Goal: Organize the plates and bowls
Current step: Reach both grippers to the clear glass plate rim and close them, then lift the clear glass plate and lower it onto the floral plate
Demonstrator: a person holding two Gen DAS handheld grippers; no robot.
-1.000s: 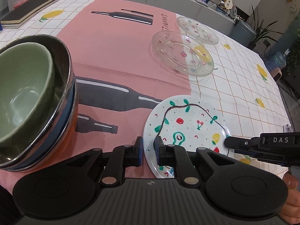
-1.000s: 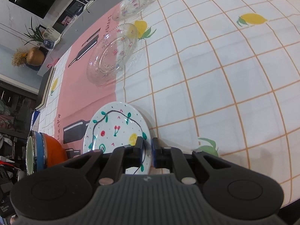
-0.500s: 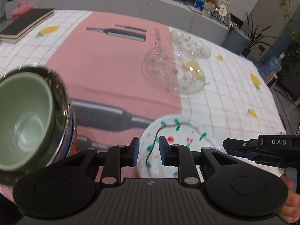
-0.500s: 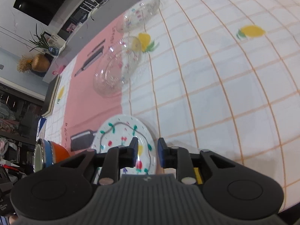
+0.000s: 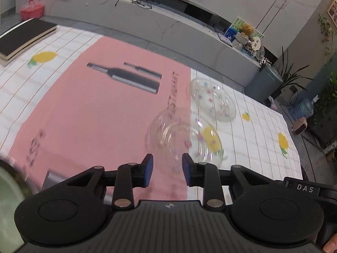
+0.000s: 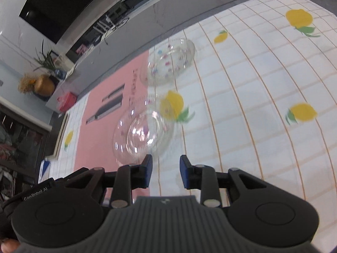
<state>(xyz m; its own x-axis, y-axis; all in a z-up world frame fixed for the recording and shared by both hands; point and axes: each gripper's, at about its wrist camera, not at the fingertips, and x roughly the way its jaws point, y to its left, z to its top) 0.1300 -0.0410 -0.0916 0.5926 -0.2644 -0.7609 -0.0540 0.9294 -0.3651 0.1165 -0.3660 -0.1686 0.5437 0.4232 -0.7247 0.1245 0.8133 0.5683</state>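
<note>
The left claw point(image 5: 166, 169) has just been opening; its jaws stand partly apart with nothing between them. The near glass plate point(image 5: 185, 139) lies on the table point(image 5: 63, 116) just ahead of its tips, and the far glass plate point(image 5: 212, 102) sits beyond, close by it. The right claw point(image 6: 165, 170) has likewise just been opening and holds nothing; the near plate point(image 6: 143, 135) lies ahead, slightly left of its fingers.
</note>
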